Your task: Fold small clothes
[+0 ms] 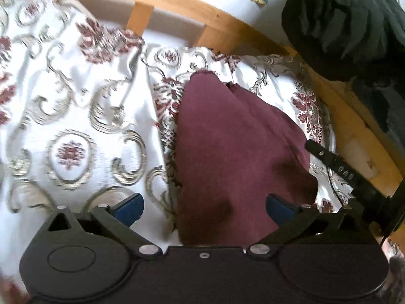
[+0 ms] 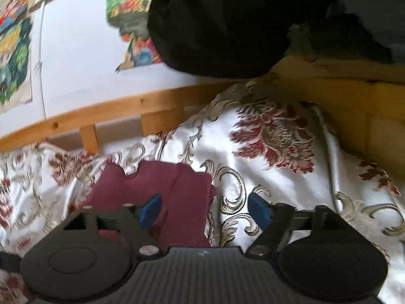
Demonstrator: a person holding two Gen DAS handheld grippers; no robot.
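A small maroon garment (image 1: 235, 139) lies on a white bedspread (image 1: 76, 96) patterned with grey scrolls and dark red flowers. In the left wrist view it stretches away from the camera as a long folded shape with a narrow far end. My left gripper (image 1: 203, 209) stands open just above its near end, blue pads wide apart and off the cloth. In the right wrist view the maroon garment (image 2: 157, 185) sits low and left. My right gripper (image 2: 204, 212) is open over its right edge, with the left pad above the cloth and the right pad above the bedspread (image 2: 291, 182).
A wooden bed rail (image 1: 240, 30) (image 2: 101, 111) runs behind the bedspread. A bulky black fabric mass (image 1: 341, 25) (image 2: 227, 25) rests on its right end. A black bar with a cable (image 1: 339, 164) crosses the right side. Colourful pictures (image 2: 131, 25) hang on the white wall.
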